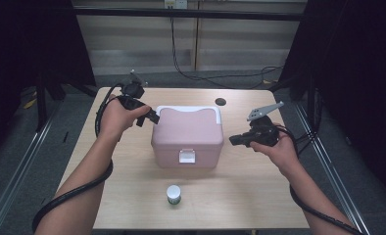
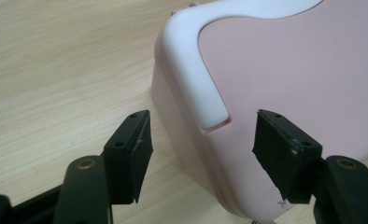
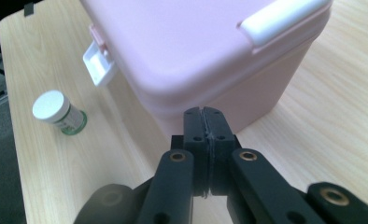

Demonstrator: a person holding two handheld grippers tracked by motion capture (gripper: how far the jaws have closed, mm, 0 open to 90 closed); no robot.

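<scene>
A small bottle [image 1: 174, 194] with a white cap and a green label stands on the wooden table [image 1: 240, 200], close to the near edge. It is on its own, a little way in front of the pink box [image 1: 187, 134]. In the right gripper view the bottle [image 3: 59, 112] stands off to one side of the box.

The pink box sits in the middle of the table. Its lid is down. A white latch [image 1: 186, 156] hangs on its front side. A white handle [image 1: 188, 109] lies flat along the back of the lid.

The right gripper [image 1: 234, 140] is held in the air just beside the right side of the box, not touching it. Its jaws are pressed tight together with nothing between them.

The left gripper [image 1: 151, 117] is at the back left corner of the box. Its jaws are spread apart, one on each side of that corner where the handle ends. The pads [image 2: 138, 158] do not press on the box.
</scene>
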